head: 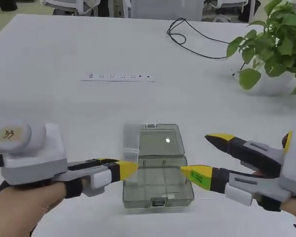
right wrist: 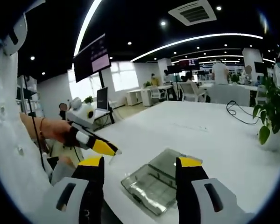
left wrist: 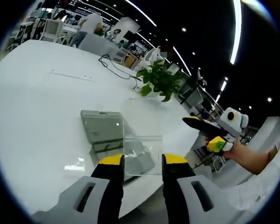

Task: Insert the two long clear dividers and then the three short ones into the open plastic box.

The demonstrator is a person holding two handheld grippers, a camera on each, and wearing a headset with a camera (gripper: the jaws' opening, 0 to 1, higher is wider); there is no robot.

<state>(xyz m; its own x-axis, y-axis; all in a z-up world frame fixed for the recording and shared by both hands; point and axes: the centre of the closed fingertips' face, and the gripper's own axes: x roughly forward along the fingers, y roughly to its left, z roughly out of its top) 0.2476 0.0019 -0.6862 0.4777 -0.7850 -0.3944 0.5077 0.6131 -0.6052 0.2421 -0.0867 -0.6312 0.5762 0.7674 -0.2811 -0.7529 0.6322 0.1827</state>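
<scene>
Pinching a clear divider (head: 131, 143), the left gripper's (left wrist: 142, 162) jaws hover over the open plastic box (head: 158, 201); right gripper's (head: 207, 155) jaws spread.

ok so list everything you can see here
plastic box: one, clear grey, lid open, near edge of table
clear divider: one, see-through, upright in the left claw over the box
clear strip: one, see-through, flat on the table beyond the box
cable: one, black, far right of table
potted plant: one, green, right edge
table: one, white
left claw: yellow-tipped, shut on the divider
right claw: yellow-tipped, open, right of the box
</scene>
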